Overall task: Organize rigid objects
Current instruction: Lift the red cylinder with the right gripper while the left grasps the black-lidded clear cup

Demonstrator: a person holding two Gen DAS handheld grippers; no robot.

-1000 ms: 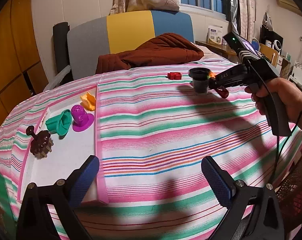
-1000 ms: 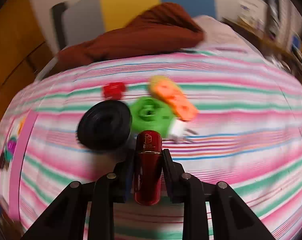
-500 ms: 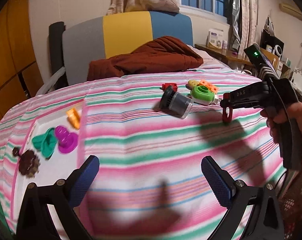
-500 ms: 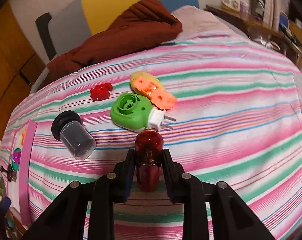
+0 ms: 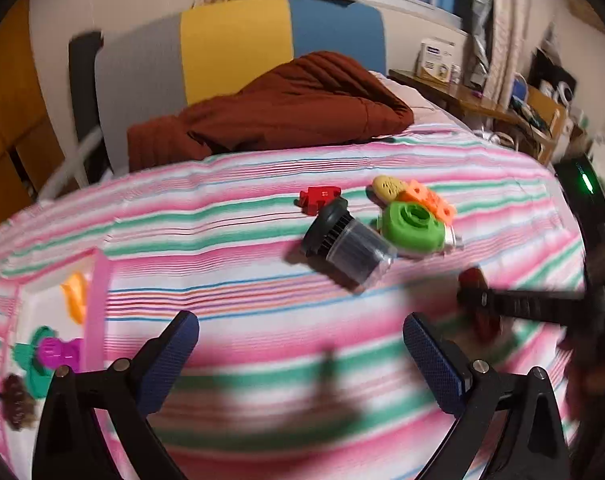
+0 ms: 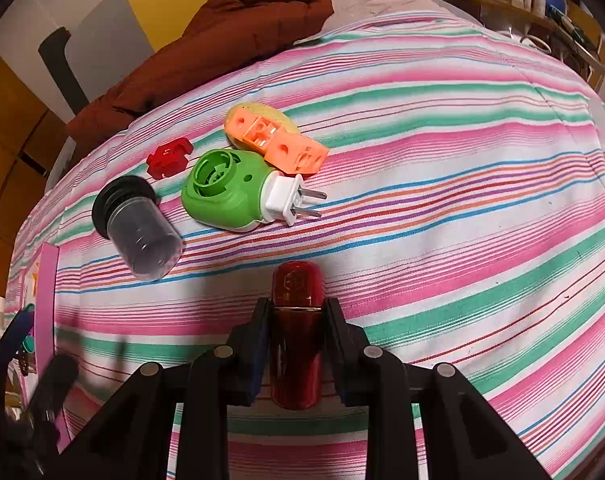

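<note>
My right gripper (image 6: 296, 312) is shut on a dark red capsule-shaped tube (image 6: 296, 320) and holds it above the striped cloth; it shows blurred in the left wrist view (image 5: 476, 300). My left gripper (image 5: 300, 344) is open and empty. On the cloth lie a clear jar with a black lid (image 6: 136, 222) (image 5: 348, 242) on its side, a green plug-in device (image 6: 230, 192) (image 5: 412, 230), an orange block (image 6: 278, 142), a yellow piece (image 5: 386, 186) and a small red piece (image 6: 168, 156) (image 5: 318, 198).
A white tray with a pink rim (image 5: 96, 300) at the left holds an orange piece (image 5: 76, 296), a magenta piece (image 5: 58, 354), a teal piece (image 5: 32, 364) and a brown piece (image 5: 16, 400). A brown quilt (image 5: 286, 108) lies at the back.
My right gripper has pulled back toward me and lower with the red tube. My left gripper has moved in closer to the jar and green device.
</note>
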